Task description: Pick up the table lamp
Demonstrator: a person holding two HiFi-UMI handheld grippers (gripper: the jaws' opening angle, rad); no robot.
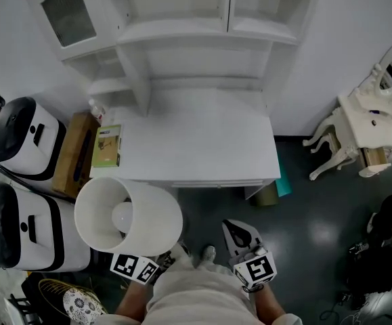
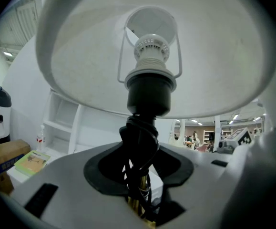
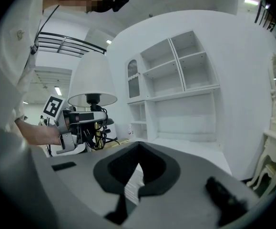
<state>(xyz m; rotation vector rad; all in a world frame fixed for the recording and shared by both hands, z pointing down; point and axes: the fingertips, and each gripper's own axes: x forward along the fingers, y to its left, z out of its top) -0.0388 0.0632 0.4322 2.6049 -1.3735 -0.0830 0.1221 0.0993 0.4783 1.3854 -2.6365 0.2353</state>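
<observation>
Head view: white desk with a shelved hutch on top [image 1: 202,147] fills the middle, against a white wall, dark floor in front. Two white machines with black hoods [image 1: 23,144] stand one behind the other at the left. A white carved chair [image 1: 361,124] stands at the right, well apart from the desk.

White-shaded table lamp with a black socket and brass stem [image 1: 128,215] is off the desk, upright in the air just before the desk's front left corner, and its shade overlaps the nearer machine. Black cord is wound round the stem.

A brown cardboard box [image 1: 74,154] sits between the farther machine and the desk's left side. Left gripper [image 2: 140,190] has its jaws clamped on the cord-wrapped stem below the socket. Right gripper [image 1: 236,232] points at the desk front, jaw tips pressed together with nothing between them, apart from the lamp.

A green booklet [image 1: 106,145] lies on the desk's left edge, closest to the lamp. A small clear bottle [image 1: 97,110] stands behind it by the hutch.
</observation>
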